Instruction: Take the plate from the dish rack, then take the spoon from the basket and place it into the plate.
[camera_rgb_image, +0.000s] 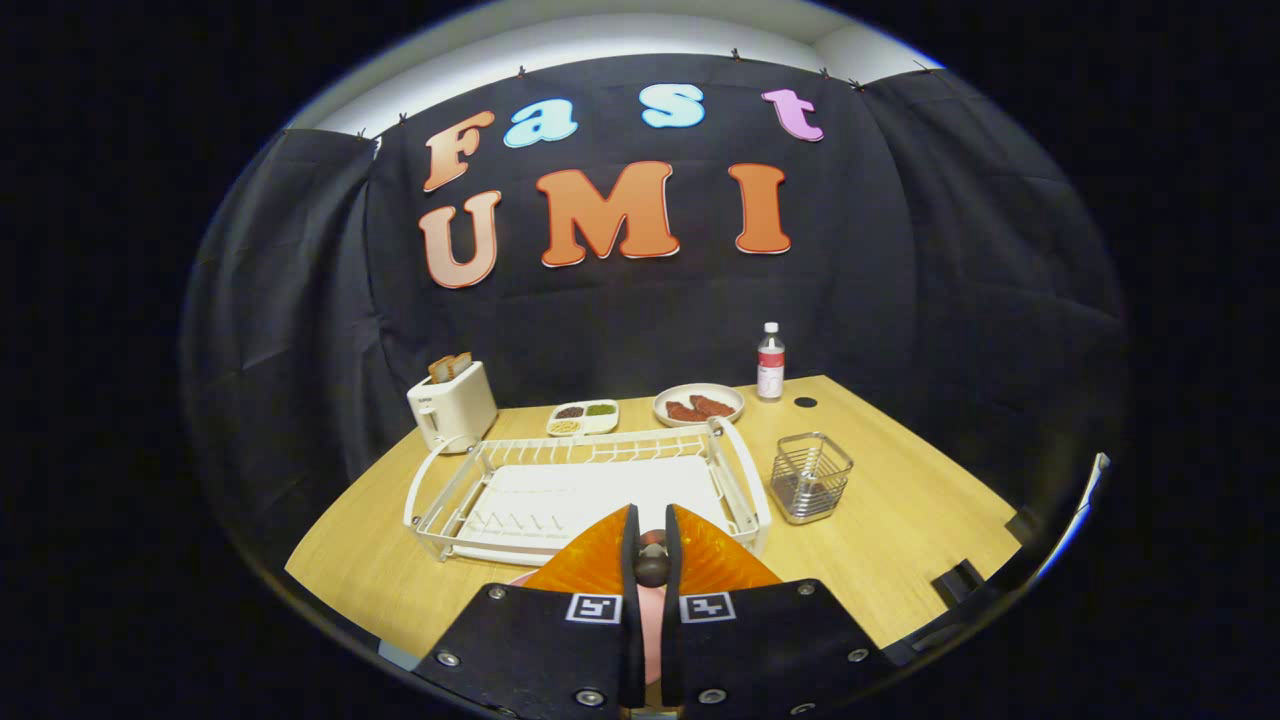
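My gripper (650, 540) hangs low over the near part of the wooden table, its two fingers close together and pinching a dark, rounded spoon end (651, 567). The rest of the spoon is hidden by the fingers. Under the fingers lies a pink plate (650, 625), seen through the narrow gap and as a sliver at the left. Just beyond the fingertips stands the white wire dish rack (440, 500) with nothing in its slots. To the right of the rack stands the metal wire basket (810, 478).
At the back of the table stand a white toaster (452, 403) with bread, a small divided dish (583, 416), a bowl of red food (698, 404) and a bottle (770, 362). Black cloth walls close the table in behind and at both sides.
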